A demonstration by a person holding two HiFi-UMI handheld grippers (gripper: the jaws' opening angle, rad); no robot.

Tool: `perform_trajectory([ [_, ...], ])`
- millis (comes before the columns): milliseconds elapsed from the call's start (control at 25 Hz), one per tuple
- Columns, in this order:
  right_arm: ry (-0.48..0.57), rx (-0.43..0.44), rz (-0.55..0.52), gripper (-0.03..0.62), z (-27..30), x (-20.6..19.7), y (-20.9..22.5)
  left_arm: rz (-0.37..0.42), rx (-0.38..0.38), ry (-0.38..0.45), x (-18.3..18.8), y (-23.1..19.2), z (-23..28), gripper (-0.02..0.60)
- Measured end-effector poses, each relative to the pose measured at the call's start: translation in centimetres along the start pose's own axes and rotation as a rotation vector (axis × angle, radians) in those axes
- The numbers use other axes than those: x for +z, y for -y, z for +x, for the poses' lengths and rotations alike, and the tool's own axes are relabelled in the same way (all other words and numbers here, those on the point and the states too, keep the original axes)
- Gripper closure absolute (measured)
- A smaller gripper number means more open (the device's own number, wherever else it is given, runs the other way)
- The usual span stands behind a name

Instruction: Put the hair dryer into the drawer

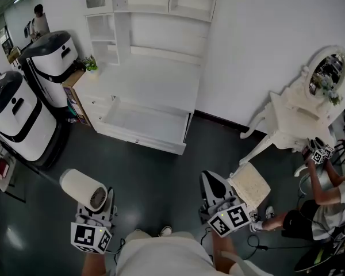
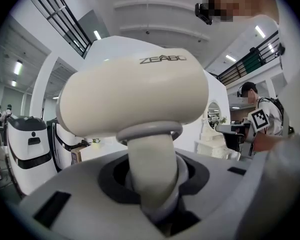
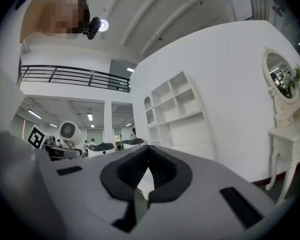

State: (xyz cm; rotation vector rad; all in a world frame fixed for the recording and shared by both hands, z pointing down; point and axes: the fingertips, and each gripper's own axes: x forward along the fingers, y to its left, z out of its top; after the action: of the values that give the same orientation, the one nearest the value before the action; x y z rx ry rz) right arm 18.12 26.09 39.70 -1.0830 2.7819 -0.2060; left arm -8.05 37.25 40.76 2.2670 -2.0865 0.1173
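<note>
Left gripper view: left hand-held gripper [image 2: 155,184] clamped on the hair dryer [image 2: 135,96], seemingly by its handle, barrel above.

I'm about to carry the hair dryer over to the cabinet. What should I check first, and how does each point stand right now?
1. Hair dryer gripped: ok, the left tongs are closed around its handle.
2. Drawer open: ok, it is pulled out and nothing shows inside.
3. Floor between the person and the drawer: ok, no obstacle shows in the head view.
4. Right tongs free: ok, shut and holding nothing.
5. Cord trailing from the hair dryer: cannot tell, none shows.
6. Hair dryer over the drawer: not ok, it is well short of it.
</note>
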Motion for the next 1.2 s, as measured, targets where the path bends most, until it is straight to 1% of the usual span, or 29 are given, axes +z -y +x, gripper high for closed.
perform_trajectory([
  [280,0.038,0.013,0.043,0.586,-0.4,0.3,1.3,0.004,0.011,-0.003,0.1,0.9,0.4,0.437],
  [520,0.017,0.024,0.045,0.586,-0.2,-0.1,1.8,0.013,0.011,-0.006,0.3,1.3,0.9,0.437],
  [760,-0.02,0.022,0.045,0.586,0.8,-1.6,2.1,0.0,0.003,-0.014,-0.6,0.8,2.1,0.436],
  [880,-0.047,0.006,0.043,0.586,1.9,-2.1,3.1,-0.014,-0.008,-0.026,-1.1,0.3,3.9,0.437],
  [1040,-0.07,-0.02,0.034,0.586,4.4,-2.6,4.9,-0.03,-0.028,-0.027,-1.5,-1.2,7.6,0.437],
  [1200,-0.093,-0.03,0.032,0.586,8.6,-2.9,6.6,-0.028,-0.045,-0.024,-1.1,-3.4,12.2,0.437],
])
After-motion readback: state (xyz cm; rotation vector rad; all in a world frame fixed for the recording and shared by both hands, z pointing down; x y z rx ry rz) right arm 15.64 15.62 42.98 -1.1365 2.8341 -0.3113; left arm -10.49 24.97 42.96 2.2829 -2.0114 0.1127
